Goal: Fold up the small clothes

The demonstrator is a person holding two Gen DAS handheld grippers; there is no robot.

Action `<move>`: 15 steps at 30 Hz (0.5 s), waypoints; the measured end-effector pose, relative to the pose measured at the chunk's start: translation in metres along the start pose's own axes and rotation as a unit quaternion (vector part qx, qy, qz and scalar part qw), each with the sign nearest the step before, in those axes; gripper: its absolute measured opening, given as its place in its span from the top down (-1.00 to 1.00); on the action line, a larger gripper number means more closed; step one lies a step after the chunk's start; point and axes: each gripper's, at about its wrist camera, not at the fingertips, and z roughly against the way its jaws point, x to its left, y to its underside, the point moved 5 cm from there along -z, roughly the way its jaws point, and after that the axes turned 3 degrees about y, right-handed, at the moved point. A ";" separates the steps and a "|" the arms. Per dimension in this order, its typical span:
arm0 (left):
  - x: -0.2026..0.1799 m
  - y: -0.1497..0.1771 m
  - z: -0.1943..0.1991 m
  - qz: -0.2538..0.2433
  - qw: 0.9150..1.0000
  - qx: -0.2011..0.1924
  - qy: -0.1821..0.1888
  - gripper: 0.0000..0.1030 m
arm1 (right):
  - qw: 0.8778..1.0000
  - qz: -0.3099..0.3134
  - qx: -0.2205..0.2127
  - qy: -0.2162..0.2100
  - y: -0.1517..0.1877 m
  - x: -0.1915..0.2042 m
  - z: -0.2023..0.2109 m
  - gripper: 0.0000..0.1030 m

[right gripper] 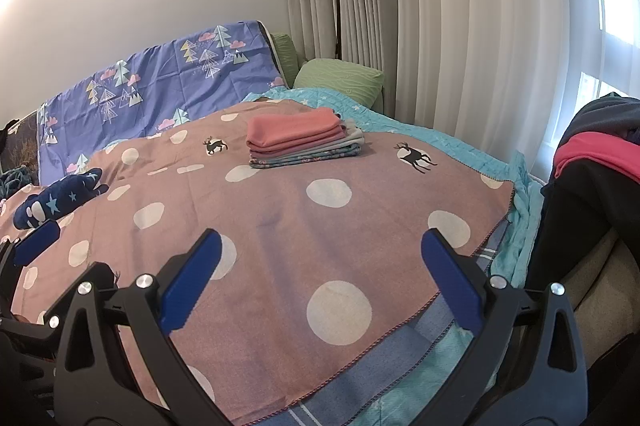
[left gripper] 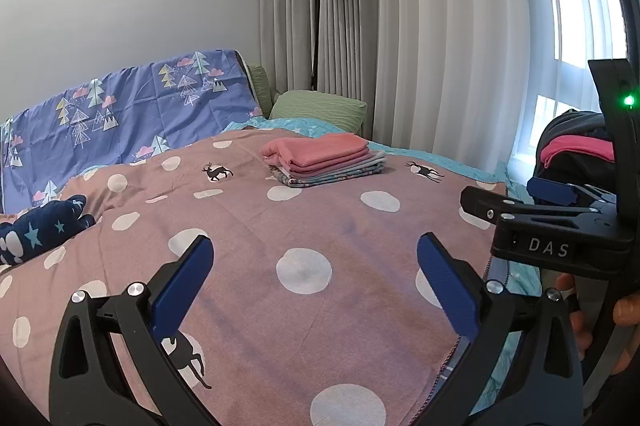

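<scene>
A stack of folded small clothes (left gripper: 326, 162) (right gripper: 302, 142), pink piece on top, sits far back on the mauve polka-dot blanket (left gripper: 280, 226) (right gripper: 280, 218). A heap of unfolded clothes (left gripper: 576, 146) (right gripper: 600, 146), dark with a pink-red piece, lies at the right beyond the bed edge. My left gripper (left gripper: 316, 286) hovers open over the near blanket, nothing between its blue pads. My right gripper (right gripper: 320, 282) is open too, empty, above the blanket's near right part. In the left wrist view the right gripper (left gripper: 540, 210) appears at the right, held by a hand.
A navy star-print soft toy (left gripper: 40, 230) (right gripper: 56, 202) lies at the left. A purple tree-print sheet (left gripper: 120, 114) and green pillows (left gripper: 320, 106) are at the headboard. A black floor lamp (left gripper: 314, 6) stands by grey curtains. The teal quilt edge (right gripper: 516, 226) borders the bed's right side.
</scene>
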 end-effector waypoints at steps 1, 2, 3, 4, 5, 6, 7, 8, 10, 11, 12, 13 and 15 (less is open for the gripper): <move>0.000 0.000 0.000 0.000 1.000 0.001 0.000 -0.97 | 1.000 0.000 0.000 0.000 0.000 -0.001 -0.001 -0.96; 0.000 0.000 0.000 0.000 1.000 0.001 0.000 -0.97 | 1.000 0.000 0.000 0.000 0.000 0.000 -0.001 -0.96; 0.000 0.001 0.000 0.000 1.000 0.002 0.000 -0.97 | 1.000 0.000 -0.001 0.001 0.000 -0.001 -0.001 -0.96; 0.000 0.001 0.000 0.000 1.000 0.001 0.000 -0.97 | 1.000 0.000 -0.001 0.001 0.000 -0.002 -0.002 -0.96; 0.000 0.001 0.000 0.000 1.000 0.001 0.000 -0.97 | 1.000 0.001 -0.001 0.002 0.001 -0.002 -0.002 -0.96; 0.000 0.001 0.000 0.000 1.000 0.001 0.000 -0.97 | 1.000 0.002 -0.001 0.003 0.001 -0.001 -0.003 -0.96; 0.001 0.001 0.000 0.001 1.000 0.001 0.000 -0.97 | 1.000 0.003 0.000 0.002 0.001 -0.002 -0.003 -0.96; 0.001 0.001 -0.001 0.002 1.000 0.001 -0.001 -0.97 | 1.000 0.004 0.000 0.002 0.001 -0.001 -0.004 -0.96; 0.003 0.001 -0.001 0.003 1.000 0.001 -0.003 -0.97 | 1.000 0.005 -0.001 0.002 0.001 -0.001 -0.004 -0.96; 0.003 0.001 -0.001 0.004 1.000 0.001 -0.003 -0.97 | 1.000 0.005 -0.001 0.003 0.001 -0.001 -0.004 -0.96; 0.004 0.000 -0.001 0.005 1.000 0.001 -0.004 -0.97 | 1.000 0.005 -0.001 0.003 0.001 -0.001 -0.004 -0.96; 0.004 0.000 -0.002 0.006 1.000 0.001 -0.004 -0.97 | 1.000 0.005 -0.001 0.003 0.001 -0.001 -0.004 -0.96; 0.005 0.000 -0.002 0.008 1.000 0.002 -0.005 -0.97 | 1.000 0.005 -0.001 0.003 0.001 -0.001 -0.004 -0.96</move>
